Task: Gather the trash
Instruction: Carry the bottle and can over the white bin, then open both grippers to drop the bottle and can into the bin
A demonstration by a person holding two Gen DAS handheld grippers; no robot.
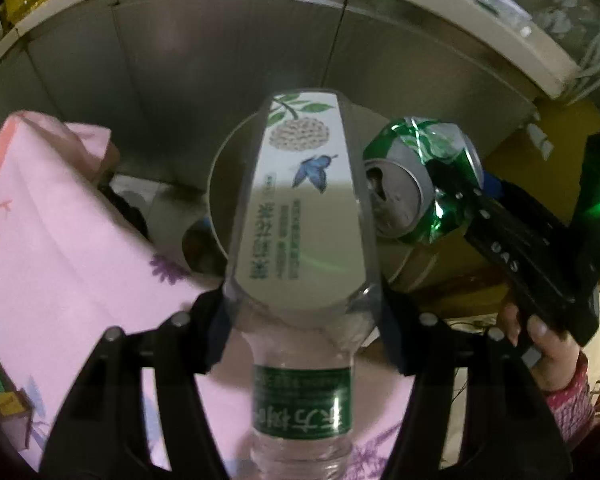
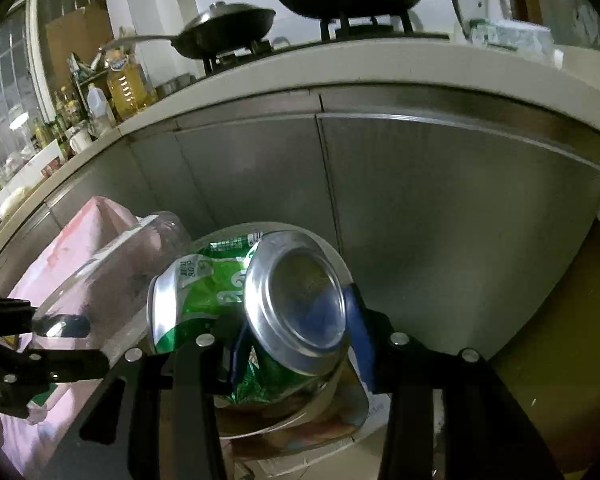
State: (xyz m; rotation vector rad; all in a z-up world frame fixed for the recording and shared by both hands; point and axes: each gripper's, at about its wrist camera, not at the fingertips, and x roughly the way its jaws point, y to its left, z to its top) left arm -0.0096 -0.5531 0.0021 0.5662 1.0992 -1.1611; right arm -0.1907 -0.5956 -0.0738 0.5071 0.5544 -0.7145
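Closest to me, my left tongs (image 1: 302, 316) are clamped on a clear plastic bottle (image 1: 302, 208), gripping it at the shoulder just past the green neck band, base pointing away from me. The white label with a blue butterfly and a pale fruit faces up at the lens.

Over on my right tongs (image 2: 296, 344), the blue-padded fingers are squeezed in on a crushed green can (image 2: 260, 308). Its silver bottom is turned toward the camera, the dented green body bent off to the left. From the left wrist view I see the same can (image 1: 416, 184) held just right of the bottle, its opened top showing; I can't say for sure whether the two touch.

Just beyond both items sits a round pale bin (image 1: 220, 184), its rim showing behind the bottle, and in the right wrist view its rim curves under the can. Bottle and can both hang over its mouth.

To the left, a pink patterned cloth (image 1: 60, 220) drapes close by.

Farther back, a wall of grey metal cabinet doors (image 2: 440, 200) runs under a pale worktop (image 2: 340, 68). On top of it stand two dark pans (image 2: 228, 24) on a stove, and a big bottle of yellow oil (image 2: 126, 84) off to the left.
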